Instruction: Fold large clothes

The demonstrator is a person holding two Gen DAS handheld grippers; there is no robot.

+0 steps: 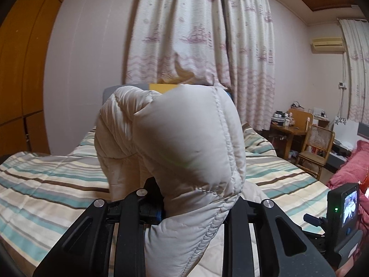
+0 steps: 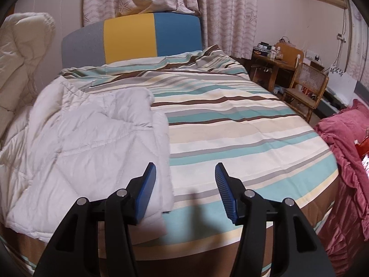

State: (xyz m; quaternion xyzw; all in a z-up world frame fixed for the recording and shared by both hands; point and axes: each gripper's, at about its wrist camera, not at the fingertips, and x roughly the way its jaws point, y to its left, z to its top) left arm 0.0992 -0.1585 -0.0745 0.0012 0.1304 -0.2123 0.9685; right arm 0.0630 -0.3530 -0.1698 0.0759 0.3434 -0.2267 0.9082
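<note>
In the left wrist view a puffy cream quilted jacket (image 1: 175, 143) fills the middle of the frame, a thick padded fold of it bunched up and rising from the left gripper (image 1: 184, 210). The fabric covers the fingers almost entirely; only a sliver of blue pad shows at the left edge of the fold, and the cloth is pinched between them, so the left gripper is clamped on the jacket. Behind the fold lies the striped bedspread (image 1: 46, 184), and the patterned curtains (image 1: 198, 30) hang across the upper middle of the frame. In the right wrist view the right gripper (image 2: 185, 191) sits at the lower centre with its two blue-padded fingers (image 2: 224, 194) spread wide apart, nothing between them, above the near edge of the bed. The rest of the jacket (image 2: 92, 143) lies spread and rumpled on the left half of the bed, its near corner just beside the left finger, and a lifted part of it climbs up the far left edge of the frame. A headboard (image 2: 131, 39) with grey, yellow and blue panels stands at the upper centre. A wooden chair (image 2: 306, 87) stands at the right beside a cluttered surface (image 2: 272, 62), and a pink ruffled cloth (image 2: 346, 150) hangs at the far right.
</note>
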